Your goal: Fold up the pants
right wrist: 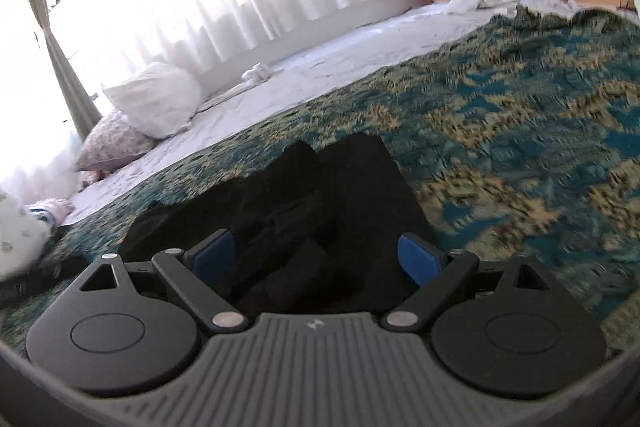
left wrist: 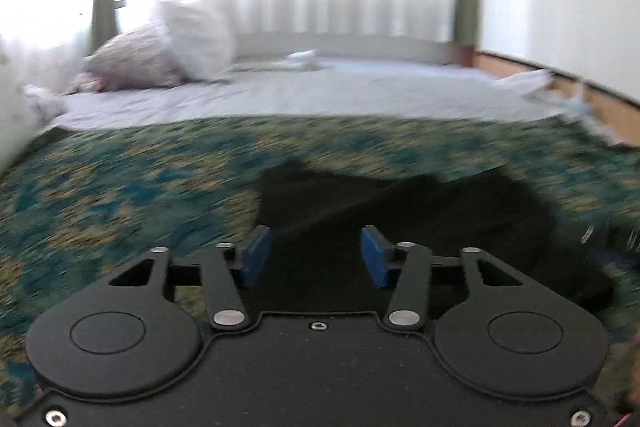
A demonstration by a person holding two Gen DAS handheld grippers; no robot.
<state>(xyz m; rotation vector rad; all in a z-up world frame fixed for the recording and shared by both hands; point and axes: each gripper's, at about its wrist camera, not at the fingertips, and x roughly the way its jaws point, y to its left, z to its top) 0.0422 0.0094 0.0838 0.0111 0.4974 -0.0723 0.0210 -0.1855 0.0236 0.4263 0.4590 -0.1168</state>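
Pants on bedspread, both tools open, empty

Bed surface with a patterned cover and the items lying on it.
A teal-and-tan patterned blanket covers the near part of the bed; black pants lie crumpled on it. Beyond, a pale sheet carries a white pillow, a floral pillow beside it, and a small white bundle.
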